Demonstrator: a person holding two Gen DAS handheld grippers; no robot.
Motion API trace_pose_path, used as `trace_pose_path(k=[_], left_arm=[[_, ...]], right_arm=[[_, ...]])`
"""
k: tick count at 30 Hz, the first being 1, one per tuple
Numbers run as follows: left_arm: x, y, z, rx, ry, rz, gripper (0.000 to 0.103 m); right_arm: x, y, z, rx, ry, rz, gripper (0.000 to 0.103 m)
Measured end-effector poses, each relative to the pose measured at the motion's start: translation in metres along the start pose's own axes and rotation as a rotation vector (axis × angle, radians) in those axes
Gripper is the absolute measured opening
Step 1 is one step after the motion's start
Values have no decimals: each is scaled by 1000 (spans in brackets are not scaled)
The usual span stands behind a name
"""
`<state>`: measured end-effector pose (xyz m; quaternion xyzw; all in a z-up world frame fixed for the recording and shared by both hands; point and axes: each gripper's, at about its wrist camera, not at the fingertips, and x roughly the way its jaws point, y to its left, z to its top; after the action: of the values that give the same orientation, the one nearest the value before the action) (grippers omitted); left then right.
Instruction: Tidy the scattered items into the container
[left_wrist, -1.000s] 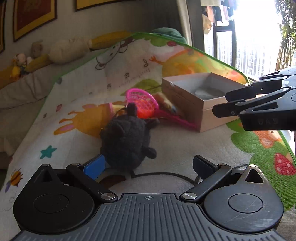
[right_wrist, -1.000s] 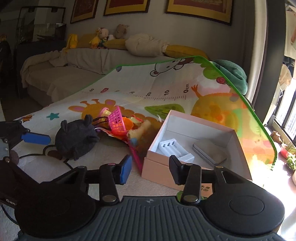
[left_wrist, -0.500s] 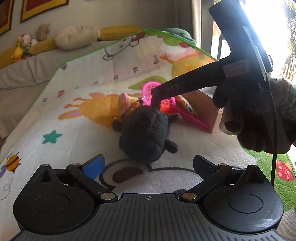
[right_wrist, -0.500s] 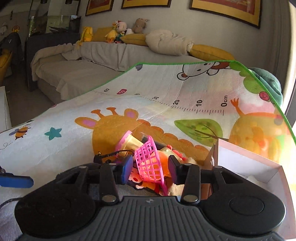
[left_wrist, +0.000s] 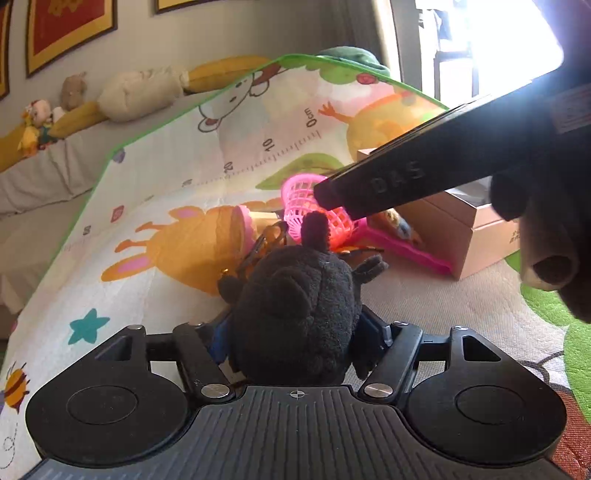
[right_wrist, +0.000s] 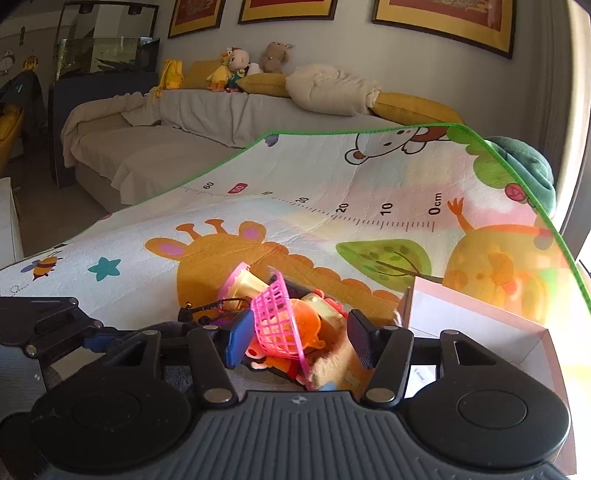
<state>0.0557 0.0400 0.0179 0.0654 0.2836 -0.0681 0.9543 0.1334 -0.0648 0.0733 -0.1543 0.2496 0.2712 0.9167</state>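
A black plush toy (left_wrist: 295, 314) lies on the play mat (left_wrist: 147, 266), between the fingers of my left gripper (left_wrist: 297, 332). Its jaws are closing and both pads press into the plush's sides. Behind it is a pile of toys: a pink mesh basket (left_wrist: 306, 199), a pink-and-cream cup toy (left_wrist: 243, 229) and a pink handle (left_wrist: 399, 247). My right gripper (right_wrist: 301, 338) hovers over this pile, jaws opening. The pink basket (right_wrist: 277, 317) and an orange toy (right_wrist: 306, 321) sit between its pads, not pinched. The open cardboard box (right_wrist: 480, 314) stands just right of the pile.
The right gripper's dark body (left_wrist: 424, 177) and the gloved hand (left_wrist: 546, 240) holding it cross the upper right of the left wrist view. A sofa (right_wrist: 147, 147) with cushions and stuffed toys runs along the wall behind the mat. A window lies to the right.
My left gripper moved forward around the black plush and its jaws came in onto it. The right gripper swung left from the box to the toy pile and its jaws widened.
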Motion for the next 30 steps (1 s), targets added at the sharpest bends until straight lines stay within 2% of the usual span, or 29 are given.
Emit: trace_pose_path(k=[2, 3, 4, 6, 7, 9, 11, 12, 15, 18, 23, 26, 27, 30], left_arm=[[-10, 5, -3, -13, 14, -14, 71], [-18, 8, -5, -25, 21, -33, 71], [-25, 10, -7, -38, 25, -61, 71], [-41, 13, -12, -54, 27, -121, 72], [-47, 12, -15, -53, 25, -135, 75], [-58, 7, -19, -38, 11, -124, 78], [-65, 1, -18, -14, -17, -97, 92], [-68, -2, -18, -7, -29, -89, 94], [-76, -8, -13, -9, -53, -88, 96], [-87, -18, -7, -7, -93, -129, 98], [-95, -48, -4, 67, -116, -220, 100], [-92, -66, -5, 112, -97, -258, 101], [-91, -71, -5, 124, -89, -269, 101], [-83, -87, -8, 163, -60, -294, 101]], right_arm=[[19, 9, 5, -3, 29, 18, 56], [28, 12, 5, -8, 48, 20, 50], [36, 16, 5, -14, 71, 20, 39], [40, 17, 3, -12, 99, 39, 28], [37, 17, 1, -3, 105, 58, 18], [21, 14, -1, 26, 101, 85, 6], [-5, 5, -4, 89, 76, 130, 6], [-20, 0, -6, 120, 61, 157, 6], [-68, -18, -16, 235, 24, 238, 6], [-106, -39, -35, 385, 13, 342, 6], [-129, -80, -83, 671, 34, 501, 6], [-129, -101, -114, 801, 38, 512, 6], [-128, -108, -124, 835, 39, 500, 10], [-130, -123, -150, 895, 41, 416, 11]])
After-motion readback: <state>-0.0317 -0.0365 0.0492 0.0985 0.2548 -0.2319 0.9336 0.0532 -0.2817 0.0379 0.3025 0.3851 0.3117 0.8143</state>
